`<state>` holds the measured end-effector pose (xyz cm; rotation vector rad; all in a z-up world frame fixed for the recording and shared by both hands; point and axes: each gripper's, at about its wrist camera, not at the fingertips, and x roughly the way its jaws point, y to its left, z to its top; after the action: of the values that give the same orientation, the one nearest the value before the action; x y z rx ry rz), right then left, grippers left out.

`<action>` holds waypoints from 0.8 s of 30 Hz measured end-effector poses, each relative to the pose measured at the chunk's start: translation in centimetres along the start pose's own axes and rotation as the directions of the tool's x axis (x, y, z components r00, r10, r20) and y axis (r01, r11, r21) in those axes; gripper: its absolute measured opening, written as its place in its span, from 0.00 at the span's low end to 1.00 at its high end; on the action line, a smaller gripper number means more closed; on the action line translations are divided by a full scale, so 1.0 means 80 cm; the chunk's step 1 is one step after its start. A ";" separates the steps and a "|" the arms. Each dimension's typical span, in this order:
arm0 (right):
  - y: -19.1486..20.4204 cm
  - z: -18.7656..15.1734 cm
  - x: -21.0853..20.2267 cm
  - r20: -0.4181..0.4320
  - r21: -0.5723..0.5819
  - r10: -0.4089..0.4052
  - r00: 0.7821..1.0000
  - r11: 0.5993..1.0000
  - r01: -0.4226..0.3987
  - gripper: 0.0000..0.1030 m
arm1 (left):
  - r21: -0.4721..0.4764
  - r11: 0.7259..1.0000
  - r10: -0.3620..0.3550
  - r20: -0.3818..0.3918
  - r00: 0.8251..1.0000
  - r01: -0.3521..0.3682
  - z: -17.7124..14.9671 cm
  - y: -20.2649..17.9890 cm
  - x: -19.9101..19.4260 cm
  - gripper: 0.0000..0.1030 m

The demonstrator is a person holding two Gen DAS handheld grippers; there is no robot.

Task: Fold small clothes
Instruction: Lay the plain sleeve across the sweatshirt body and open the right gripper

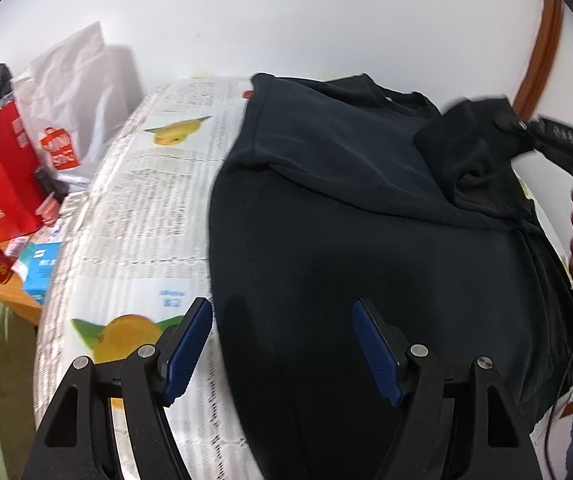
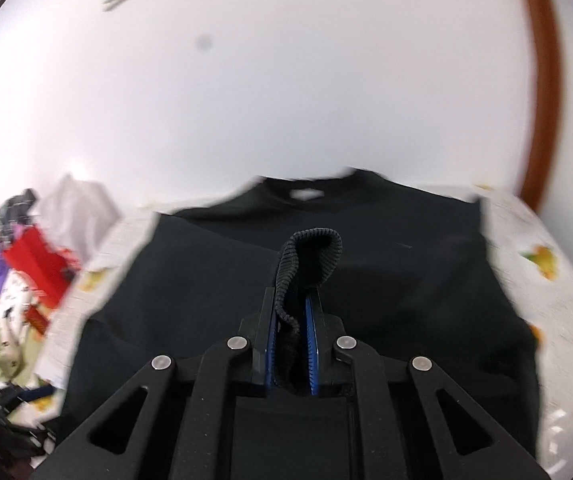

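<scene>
We are holding the left claw (image 1: 282,344) spread wide and empty just above the near part of the dark sweatshirt (image 1: 366,240), close to its left edge, so that it is ready to pin or catch the cloth once the fold comes over. The sweatshirt is lying flat across the worktop (image 1: 134,208), which is covered with a printed cloth showing text and yellow fruit; the body is spread out so the fold lines stay straight, with the collar (image 2: 318,184) lying toward the far edge by the wall.

On the right, we are pinching the ribbed cuff (image 2: 310,264) between the blue pads of the right claw (image 2: 292,344), which is pressed together on it. The cuff is bunching and looping up past the fingertips because the grip is taken at the very end of the sleeve, where the thick knit gives a firm hold. We judge that the sleeve is being carried inward over the chest as the first fold.

Beyond the worktop's left edge, a red bag (image 1: 2,172) and a white bag (image 1: 74,100) are standing well apart from the work.
</scene>
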<state>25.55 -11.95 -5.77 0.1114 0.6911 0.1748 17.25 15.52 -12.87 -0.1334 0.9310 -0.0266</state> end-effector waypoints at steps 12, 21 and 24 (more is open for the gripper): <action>0.002 -0.032 -0.047 0.006 -0.135 0.077 0.997 0.988 -0.076 0.47 | -0.014 0.999 -0.037 0.068 0.997 0.038 0.044 -0.032 0.000 0.69; -0.114 -0.120 -0.057 -0.151 -0.209 -0.262 0.953 0.951 0.228 0.47 | 0.019 0.992 -0.124 0.098 0.987 0.123 0.097 -0.073 0.052 0.60; -0.147 -0.140 -0.057 -0.175 -0.137 -0.250 0.952 0.964 0.228 0.47 | -0.008 0.989 -0.146 0.048 0.988 0.147 0.108 -0.076 0.084 0.49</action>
<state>16.37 -23.90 -13.42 -0.1017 0.8778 -0.0095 28.43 9.80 -12.37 -0.2121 0.8724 -0.1538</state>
